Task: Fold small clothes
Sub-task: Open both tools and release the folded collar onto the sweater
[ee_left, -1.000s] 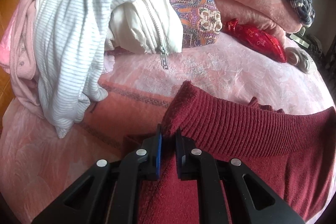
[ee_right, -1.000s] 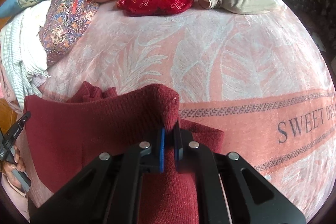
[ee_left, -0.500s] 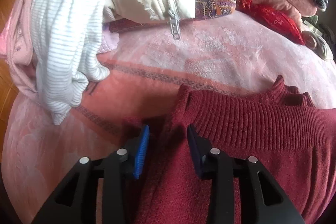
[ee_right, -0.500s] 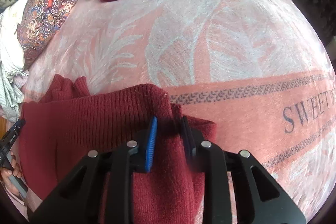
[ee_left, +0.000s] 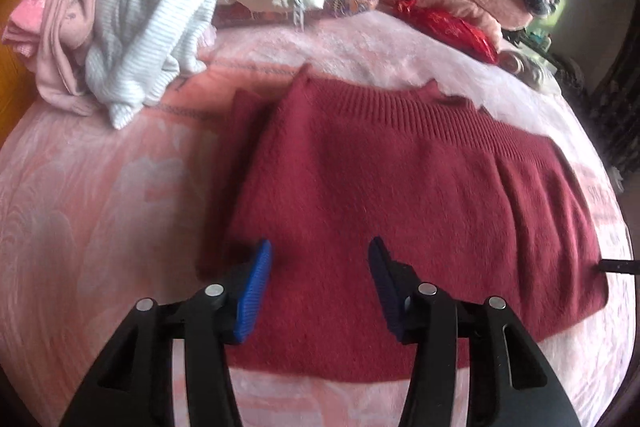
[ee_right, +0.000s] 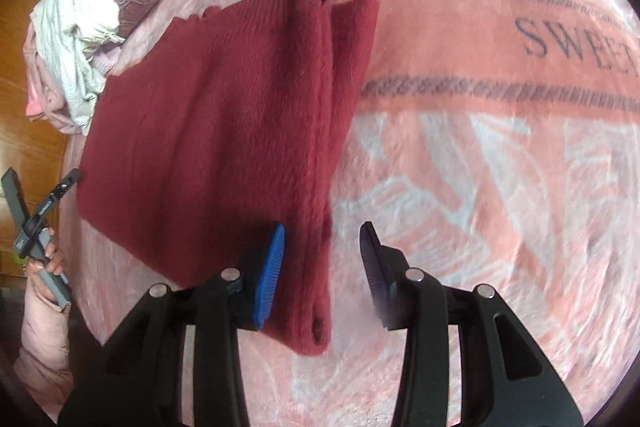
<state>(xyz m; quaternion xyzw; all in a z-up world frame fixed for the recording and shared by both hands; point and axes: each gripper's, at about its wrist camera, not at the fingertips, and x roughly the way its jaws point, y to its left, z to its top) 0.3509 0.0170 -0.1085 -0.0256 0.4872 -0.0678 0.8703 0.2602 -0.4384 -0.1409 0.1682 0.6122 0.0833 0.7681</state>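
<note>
Sweater folded, tongs let go

Both tongs have just been opening and hold nothing. The left tongs (ee_left: 318,269) hang over the red sweater (ee_left: 400,195), which lies folded flat in the middle of the frame on the pink bed (ee_left: 100,187). The right tongs (ee_right: 322,259) hang over its right edge. I think the next fold needs both near corners pinched evenly, then laid straight over.

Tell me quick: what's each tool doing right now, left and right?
Left tool: open, jaws just opened, holding nothing, above the maroon sweater.
Right tool: open, jaws just opened, holding nothing, over the sweater's edge.
</note>
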